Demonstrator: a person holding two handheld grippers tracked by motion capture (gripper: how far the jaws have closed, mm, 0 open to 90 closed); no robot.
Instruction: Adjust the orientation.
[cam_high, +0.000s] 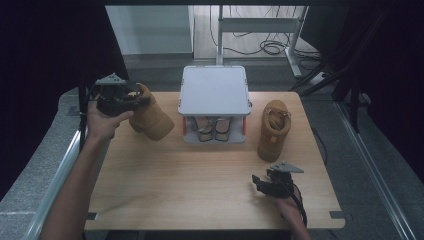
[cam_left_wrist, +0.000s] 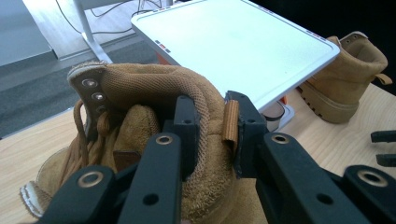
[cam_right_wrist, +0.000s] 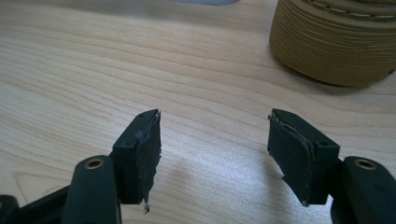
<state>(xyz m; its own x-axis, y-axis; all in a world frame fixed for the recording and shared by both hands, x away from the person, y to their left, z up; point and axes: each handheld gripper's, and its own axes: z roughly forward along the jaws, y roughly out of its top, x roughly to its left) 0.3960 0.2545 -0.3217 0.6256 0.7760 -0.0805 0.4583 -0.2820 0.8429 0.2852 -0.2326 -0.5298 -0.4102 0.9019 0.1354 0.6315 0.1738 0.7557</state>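
- Biggest thing first: the wooden table (cam_high: 200, 180), light grain, with everything I'm working with sitting on it or hanging over it.
- Next, at the far middle of the table, there's a small rack with a flat white top (cam_high: 215, 90). Under that top I can see a pair of shoes (cam_high: 212, 127) tucked in side by side; details are too small for me to make out.
- The tan boot I've got (cam_high: 152, 117) is at the left end of the table, in the air next to the rack and tilted over. In the left gripper view I'm looking right at its padded collar (cam_left_wrist: 205, 116), lace eyelets off to the left.
- Its twin, the second tan boot (cam_high: 272, 130), stands upright on the table just right of the rack, toe pointing toward my side. Its ribbed sole edge (cam_right_wrist: 334, 46) shows at the top of the right gripper view.
- My left gripper (cam_high: 131, 96) has its fingers (cam_left_wrist: 184, 126) clamped on that collar, one finger inside the boot and one outside against the pull tab.
- My right gripper (cam_high: 259, 183) sits low over the near right part of the table, a bit short of the second boot and not touching it. Fingers (cam_right_wrist: 140, 154) are wide apart with only bare wood between them.
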